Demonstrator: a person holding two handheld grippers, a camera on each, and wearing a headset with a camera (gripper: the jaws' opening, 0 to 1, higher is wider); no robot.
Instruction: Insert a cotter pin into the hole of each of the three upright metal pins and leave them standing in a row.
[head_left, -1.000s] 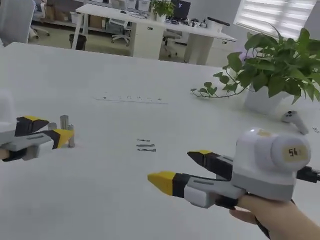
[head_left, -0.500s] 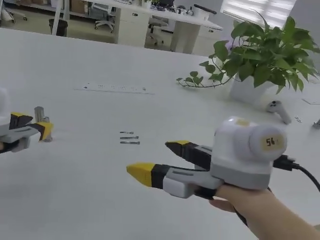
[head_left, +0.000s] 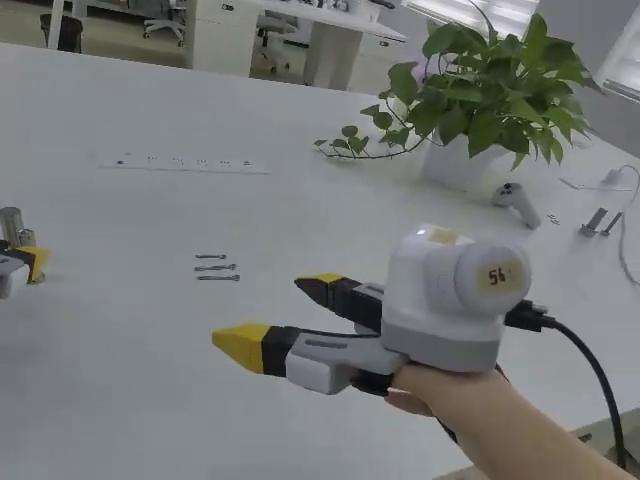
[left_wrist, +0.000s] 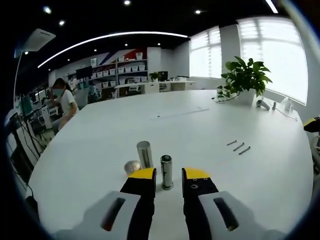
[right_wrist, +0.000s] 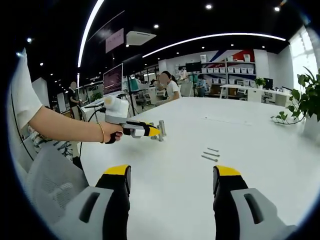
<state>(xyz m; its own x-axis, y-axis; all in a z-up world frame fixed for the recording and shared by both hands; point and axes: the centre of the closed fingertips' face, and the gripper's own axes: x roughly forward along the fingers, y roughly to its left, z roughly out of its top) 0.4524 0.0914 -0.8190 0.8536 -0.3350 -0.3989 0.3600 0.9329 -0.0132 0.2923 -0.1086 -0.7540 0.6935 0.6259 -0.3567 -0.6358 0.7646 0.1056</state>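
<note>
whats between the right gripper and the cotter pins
Nothing: bare tabletop separates the right gripper from the cotter pins, as the head view shows.

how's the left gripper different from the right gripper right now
The left gripper has its jaws narrowly apart, straddling an upright metal pin; the right gripper has its jaws spread wide with nothing between them. The left gripper is at that pin; the right gripper hangs short of the cotter pins. Both have yellow-tipped black jaws.

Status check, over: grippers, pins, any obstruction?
Left gripper open, jaws either side of one upright pin. Right gripper open, empty, above table. Three cotter pins loose on table, none inserted. Nothing blocking them.
</note>
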